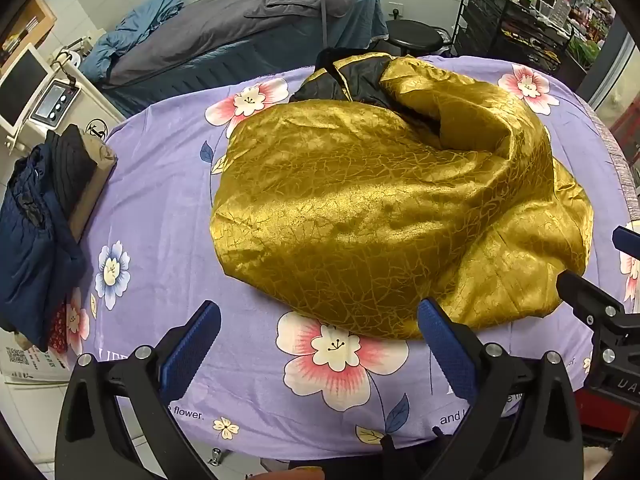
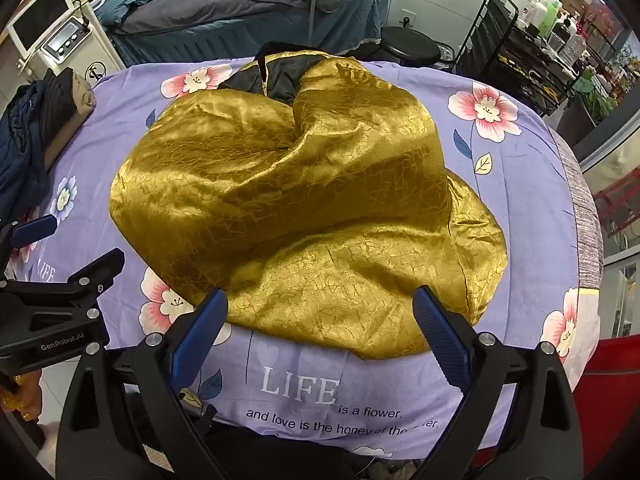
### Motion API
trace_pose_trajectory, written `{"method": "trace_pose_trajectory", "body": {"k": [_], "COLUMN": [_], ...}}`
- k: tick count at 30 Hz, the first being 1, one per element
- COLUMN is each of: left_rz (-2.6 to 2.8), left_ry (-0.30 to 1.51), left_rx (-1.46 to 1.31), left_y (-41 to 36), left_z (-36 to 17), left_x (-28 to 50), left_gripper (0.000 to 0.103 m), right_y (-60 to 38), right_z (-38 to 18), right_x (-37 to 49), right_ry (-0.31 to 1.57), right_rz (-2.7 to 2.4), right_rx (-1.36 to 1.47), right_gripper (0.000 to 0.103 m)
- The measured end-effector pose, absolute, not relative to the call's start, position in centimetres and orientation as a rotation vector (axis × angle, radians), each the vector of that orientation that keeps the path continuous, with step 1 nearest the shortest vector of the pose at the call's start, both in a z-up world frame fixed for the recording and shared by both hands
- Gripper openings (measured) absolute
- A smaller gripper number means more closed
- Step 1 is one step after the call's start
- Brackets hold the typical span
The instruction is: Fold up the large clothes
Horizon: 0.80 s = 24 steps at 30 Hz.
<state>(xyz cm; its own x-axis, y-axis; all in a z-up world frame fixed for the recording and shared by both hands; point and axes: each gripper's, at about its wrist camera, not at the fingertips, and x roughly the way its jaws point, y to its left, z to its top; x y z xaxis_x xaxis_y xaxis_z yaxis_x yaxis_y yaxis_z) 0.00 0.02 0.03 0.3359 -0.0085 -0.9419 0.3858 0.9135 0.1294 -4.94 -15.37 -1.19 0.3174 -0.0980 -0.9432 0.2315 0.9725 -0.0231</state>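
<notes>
Table (image 1: 168,208), covered by a lilac cloth printed with pink-and-white flowers and lettering, fills most of both views.

Large gold garment (image 1: 384,208), shiny, crackle-patterned fabric with black lining (image 1: 360,76), lies crumpled in a mound at the centre of the table. Lining and collar area show at the top centre of the frame. In the right wrist view the same garment (image 2: 304,208) spreads over the middle, its near hem reaching toward the lower centre, just above the word "LIFE".

Stack of folded dark clothes, navy quilted piece (image 1: 32,232) with a tan and a black piece beside it, sits at the left edge of the table, well apart from the gold garment.

Background, upper part of frame: a bed with grey and blue bedding (image 1: 240,28); a black wire rack with bottles (image 1: 516,12) at upper right; a round black stool (image 1: 416,38) between them; a white machine with a screen (image 1: 24,88) at upper left.

Left gripper (image 1: 320,344), bottom of its view: blue-padded fingers (image 1: 192,348) spread wide, nothing between them, right pad just at the garment's near hem.

Right gripper (image 2: 322,328), bottom of its view: fingers (image 2: 440,332) likewise wide apart, empty, tips overlapping the hem in the picture; contact cannot be told.
</notes>
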Motion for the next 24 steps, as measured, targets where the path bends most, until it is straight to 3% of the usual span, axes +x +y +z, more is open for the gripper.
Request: {"method": "trace_pose_trajectory", "body": {"k": [24], "left_rz": [-0.261], "left_ry": [1.215], "left_rx": [0.366], "left_y": [-0.01], "left_z": [0.08], "left_x": [-0.05], "left_gripper": [0.097], "right_y": [-15.36], "right_z": [-1.23], "right_x": [-4.83], "right_ry": [1.232], "right_rz": [-0.207], "right_rx": [0.129], "right_gripper": [0.092]}}
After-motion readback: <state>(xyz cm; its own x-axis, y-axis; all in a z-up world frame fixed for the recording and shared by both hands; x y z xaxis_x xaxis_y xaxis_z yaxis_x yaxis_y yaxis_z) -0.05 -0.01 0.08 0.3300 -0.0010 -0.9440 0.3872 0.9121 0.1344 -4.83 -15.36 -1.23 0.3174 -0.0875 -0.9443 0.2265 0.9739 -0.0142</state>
